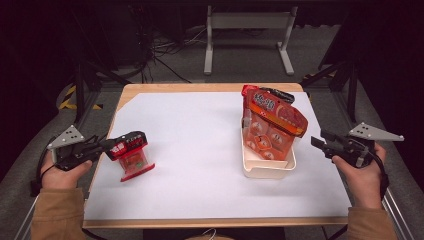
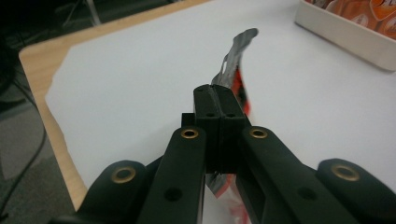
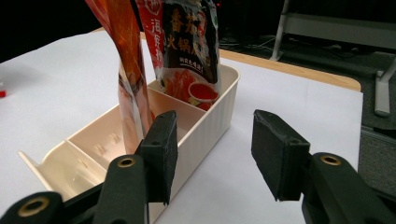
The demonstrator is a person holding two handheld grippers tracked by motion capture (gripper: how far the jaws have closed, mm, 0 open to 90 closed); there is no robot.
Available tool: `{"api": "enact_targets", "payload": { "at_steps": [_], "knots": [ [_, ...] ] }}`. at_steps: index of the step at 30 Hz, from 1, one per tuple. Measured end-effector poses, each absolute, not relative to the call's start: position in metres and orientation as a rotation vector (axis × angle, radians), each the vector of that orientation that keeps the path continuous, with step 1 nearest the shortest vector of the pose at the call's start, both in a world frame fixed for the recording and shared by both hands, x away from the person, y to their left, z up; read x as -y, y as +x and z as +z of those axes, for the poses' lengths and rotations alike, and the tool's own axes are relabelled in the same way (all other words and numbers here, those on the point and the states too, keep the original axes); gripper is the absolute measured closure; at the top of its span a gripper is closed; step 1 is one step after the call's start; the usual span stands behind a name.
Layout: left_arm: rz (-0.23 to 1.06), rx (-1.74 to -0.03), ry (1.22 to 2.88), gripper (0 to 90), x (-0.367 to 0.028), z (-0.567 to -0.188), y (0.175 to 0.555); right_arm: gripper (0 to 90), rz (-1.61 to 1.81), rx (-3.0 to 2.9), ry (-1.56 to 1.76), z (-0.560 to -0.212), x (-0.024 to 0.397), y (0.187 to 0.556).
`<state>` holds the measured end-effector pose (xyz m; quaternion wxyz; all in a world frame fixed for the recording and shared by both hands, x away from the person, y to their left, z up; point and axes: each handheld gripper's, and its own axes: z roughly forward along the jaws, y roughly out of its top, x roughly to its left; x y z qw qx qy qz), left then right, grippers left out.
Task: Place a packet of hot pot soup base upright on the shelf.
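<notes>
A small red sauce packet (image 1: 134, 159) hangs over the white mat at the left, its lower edge close to the surface. My left gripper (image 1: 111, 146) is shut on its top edge. In the left gripper view the closed jaws (image 2: 218, 95) pinch the packet (image 2: 235, 58), whose silver seal sticks out beyond them. Two larger packets, an orange one (image 1: 274, 120) and a red-and-black one (image 3: 187, 42), stand in a cream divided box (image 1: 268, 170). To the right of that box my right gripper (image 1: 318, 140) is open with nothing between its jaws (image 3: 212, 140).
A white mat (image 1: 200, 150) covers the wooden table (image 1: 200, 87). Inside the box (image 3: 219, 107), the near compartments (image 3: 93, 140) hold nothing. A metal stand (image 1: 247, 30) and cables are on the floor beyond the table's far edge.
</notes>
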<state>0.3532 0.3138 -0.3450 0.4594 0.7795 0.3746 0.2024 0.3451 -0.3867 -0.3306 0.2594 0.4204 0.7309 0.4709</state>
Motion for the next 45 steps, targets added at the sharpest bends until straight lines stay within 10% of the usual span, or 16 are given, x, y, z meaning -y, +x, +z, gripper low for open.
{"api": "enact_targets", "payload": {
  "at_steps": [45],
  "knots": [
    [0.387, -0.577, 1.887, 90.0, -0.207, -0.286, 0.363, 49.3, 1.205, -2.027, 1.196, -0.358, 0.391, 0.357]
  ]
}}
